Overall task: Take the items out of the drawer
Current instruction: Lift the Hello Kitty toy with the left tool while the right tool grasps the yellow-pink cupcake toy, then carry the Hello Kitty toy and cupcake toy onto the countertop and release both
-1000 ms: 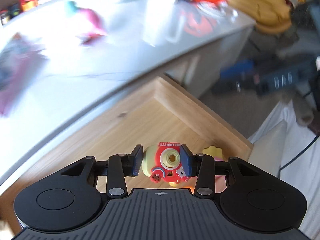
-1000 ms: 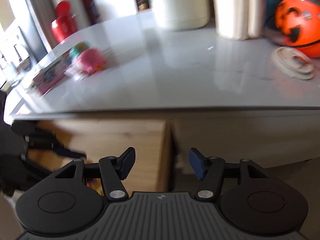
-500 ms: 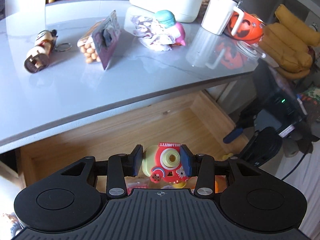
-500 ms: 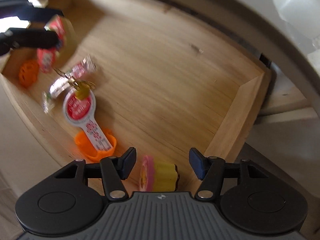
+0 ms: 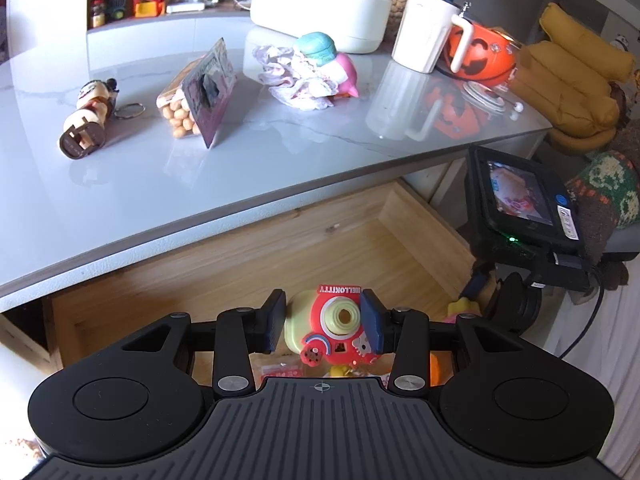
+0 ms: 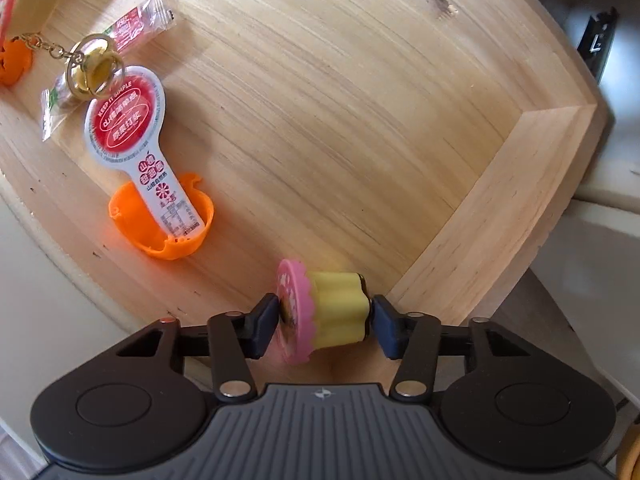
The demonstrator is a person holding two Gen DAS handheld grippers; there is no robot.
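While clamped on a toy camera (image 5: pixel 340 330), left gripper (image 5: pixel 325 322) above the open drawer (image 6: pixel 360 100); right gripper (image 6: pixel 325 320) pinching a cupcake toy (image 6: pixel 326 310) at its corner.
Beyond: orange cup (image 6: pixel 164 220), paddle card (image 6: pixel 132 128), keyring (image 6: pixel 92 68); marble counter (image 5: pixel 120 184) with mug (image 5: pixel 424 28), pumpkin (image 5: pixel 480 54); red item cut off at frame edge.

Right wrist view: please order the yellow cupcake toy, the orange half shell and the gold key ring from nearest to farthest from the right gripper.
1. Yellow cupcake toy, between the right gripper fingers.
2. Orange half shell, ahead to the left.
3. Gold key ring, far upper left.
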